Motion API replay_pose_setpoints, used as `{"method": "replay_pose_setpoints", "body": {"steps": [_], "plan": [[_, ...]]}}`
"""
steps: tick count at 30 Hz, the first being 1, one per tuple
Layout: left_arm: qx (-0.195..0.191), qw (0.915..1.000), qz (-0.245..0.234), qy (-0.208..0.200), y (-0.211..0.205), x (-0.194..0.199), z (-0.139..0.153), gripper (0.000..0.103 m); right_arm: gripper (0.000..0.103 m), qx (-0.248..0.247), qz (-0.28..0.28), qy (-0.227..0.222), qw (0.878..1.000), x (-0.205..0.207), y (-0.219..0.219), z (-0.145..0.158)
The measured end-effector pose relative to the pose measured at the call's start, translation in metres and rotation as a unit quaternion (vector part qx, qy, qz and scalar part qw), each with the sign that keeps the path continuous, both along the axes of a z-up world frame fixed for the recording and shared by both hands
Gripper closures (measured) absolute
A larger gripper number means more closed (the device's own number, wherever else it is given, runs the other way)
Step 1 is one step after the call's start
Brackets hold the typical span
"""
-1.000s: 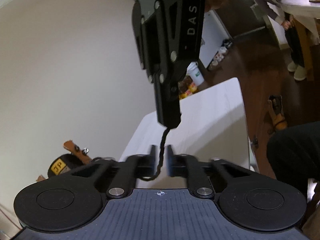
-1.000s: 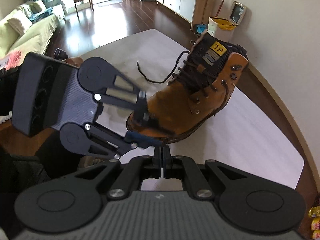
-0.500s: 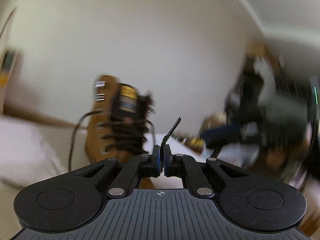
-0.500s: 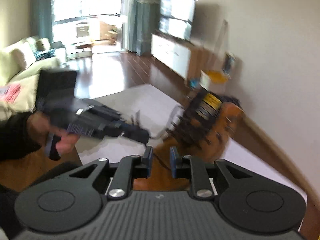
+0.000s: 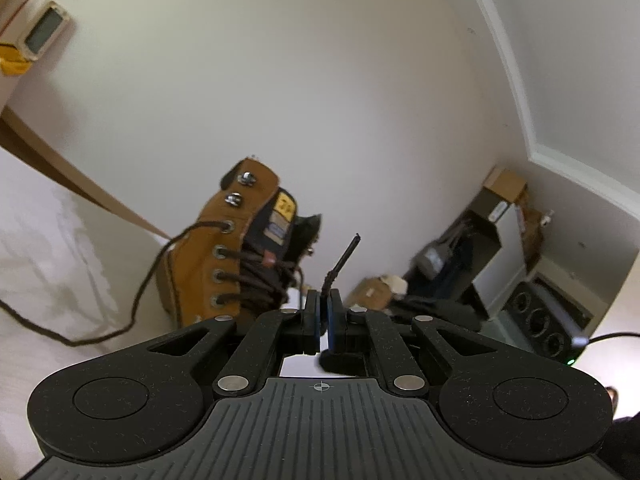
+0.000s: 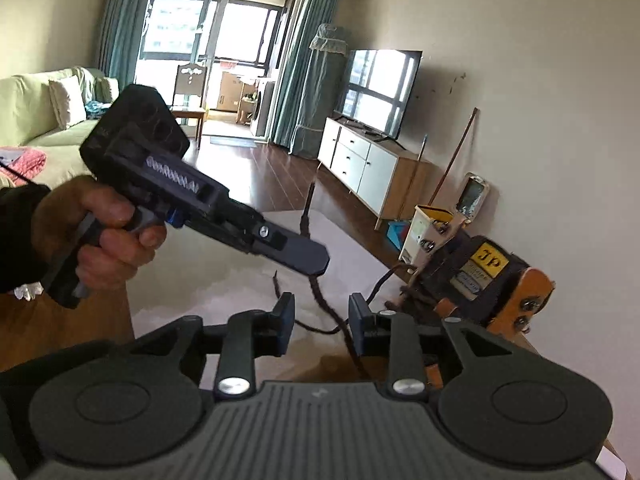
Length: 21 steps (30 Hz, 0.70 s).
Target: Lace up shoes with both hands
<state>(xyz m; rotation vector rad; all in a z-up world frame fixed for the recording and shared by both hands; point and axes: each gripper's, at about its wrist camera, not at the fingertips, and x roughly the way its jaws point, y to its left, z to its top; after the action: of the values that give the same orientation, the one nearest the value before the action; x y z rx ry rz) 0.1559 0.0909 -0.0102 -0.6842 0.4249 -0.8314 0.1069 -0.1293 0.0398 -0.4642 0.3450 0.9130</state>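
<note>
Standing upright on the white tabletop (image 5: 48,240), the tan leather lace-up work boot (image 5: 240,256) shows its row of metal eyelets (image 5: 219,276) to the left gripper, with the two top hooks (image 5: 240,188) bare, so by my reckoning the lacing is only partly done. One dark brown braided lace end (image 5: 340,260) rises stiffly up and away from the boot, clamped at its base in the left gripper (image 5: 323,312), whose jaws sit pressed tight on it just beside the boot's tongue. From the other side, that same lace (image 6: 320,300) hangs down below the left gripper's tip and runs between the fingers of the right gripper (image 6: 320,320), which are spreading apart and not touching it. The boot (image 6: 480,280) lies ahead and right of the right gripper; the left one seems nearer the next eyelet.
</note>
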Motion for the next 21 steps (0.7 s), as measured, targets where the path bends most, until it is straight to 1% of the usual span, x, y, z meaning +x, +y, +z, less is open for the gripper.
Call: {"method": "replay_pose_setpoints", "body": {"steps": [3, 4, 5, 6, 9, 14, 21], "plan": [[0.002, 1.0000, -0.005, -0.001, -0.001, -0.003, 0.001, 0.100, 0.074, 0.001, -0.001, 0.002, 1.000, 0.001, 0.002, -0.002], [0.004, 1.0000, -0.006, -0.001, -0.002, -0.003, 0.002, 0.100, 0.077, 0.002, 0.000, 0.005, 1.000, 0.002, 0.003, -0.001], [0.005, 1.0000, -0.006, -0.001, -0.002, -0.004, 0.002, 0.100, 0.090, 0.002, 0.001, 0.007, 1.000, 0.002, 0.003, -0.001], [0.004, 1.0000, -0.006, -0.001, -0.001, -0.005, 0.002, 0.100, 0.096, 0.002, 0.002, 0.009, 1.000, 0.002, 0.003, -0.001], [0.006, 1.0000, -0.006, 0.000, 0.000, -0.007, 0.003, 0.100, 0.099, 0.003, 0.003, 0.013, 1.000, 0.000, 0.005, -0.002], [0.009, 0.9999, 0.004, 0.008, 0.002, -0.009, 0.000, 0.099, 0.099, 0.002, -0.008, 0.016, 1.000, -0.004, 0.001, 0.002], [0.007, 0.9998, 0.018, 0.011, 0.011, -0.008, -0.002, 0.099, 0.099, 0.001, -0.021, 0.025, 0.999, 0.002, -0.005, -0.001]]}}
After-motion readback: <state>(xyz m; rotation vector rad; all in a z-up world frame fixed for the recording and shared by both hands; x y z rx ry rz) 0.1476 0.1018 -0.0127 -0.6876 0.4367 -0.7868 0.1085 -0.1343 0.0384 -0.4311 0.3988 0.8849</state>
